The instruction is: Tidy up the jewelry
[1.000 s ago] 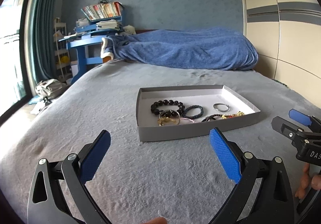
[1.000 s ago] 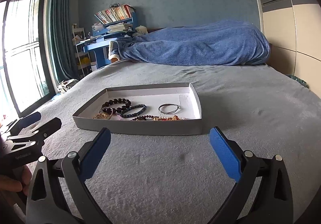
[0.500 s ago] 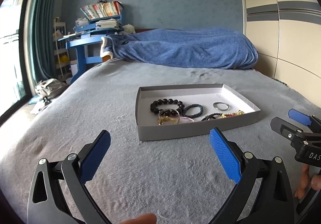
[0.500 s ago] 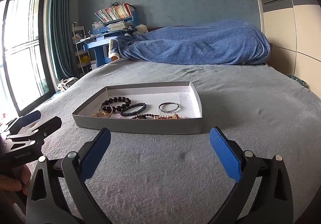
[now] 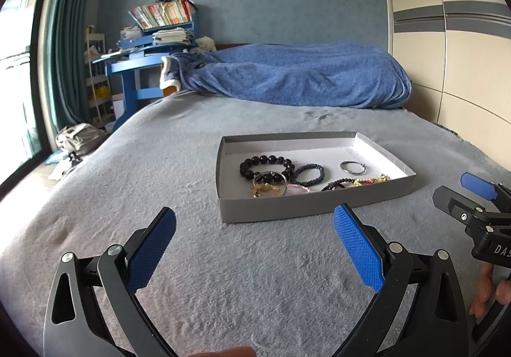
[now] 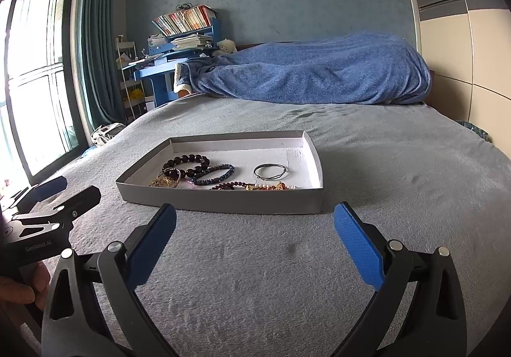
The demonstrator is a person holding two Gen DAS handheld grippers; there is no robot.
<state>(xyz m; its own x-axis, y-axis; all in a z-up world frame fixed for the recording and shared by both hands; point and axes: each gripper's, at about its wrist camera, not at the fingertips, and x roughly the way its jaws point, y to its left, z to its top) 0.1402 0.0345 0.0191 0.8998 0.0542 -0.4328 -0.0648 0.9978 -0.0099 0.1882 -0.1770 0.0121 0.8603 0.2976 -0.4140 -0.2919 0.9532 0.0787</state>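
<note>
1. My left claw (image 5: 254,246) is spread wide with nothing between its blue pads (image 5: 151,250). It hangs low over the grey bedspread (image 5: 127,184), short of the tray (image 5: 287,208).

2. My right claw (image 6: 254,246) is the same: wide apart, empty, low over the bedspread, with the tray's near wall just ahead of it. Each claw shows at the edge of the other's view, so they flank the tray's near side.

3. The tray is a shallow grey card box with a white floor, lying flat on the bed. All the jewelry sits inside it, bunched toward the near wall.

4. The black bead bracelet (image 5: 266,164) lies at the left. A gold piece (image 5: 266,187) touches its near edge. A dark braided bracelet (image 5: 308,174) is just beside it.

5. A thin metal bangle (image 6: 270,171) lies apart on bare floor. A dark red bead strand (image 6: 228,186) and a gold, red and pearl cluster (image 6: 271,187) hug the near wall.

6. I judge everything here light. The beads are round and likely slippery, so I would pinch across the loop's cord side. The bangle is stiff and easiest: one pad inside the ring, one outside.

7. The gold pieces look fine and tangled, and I would expect them to snag. The tray is light too and may slide, so my other claw could steady its rim.
</note>
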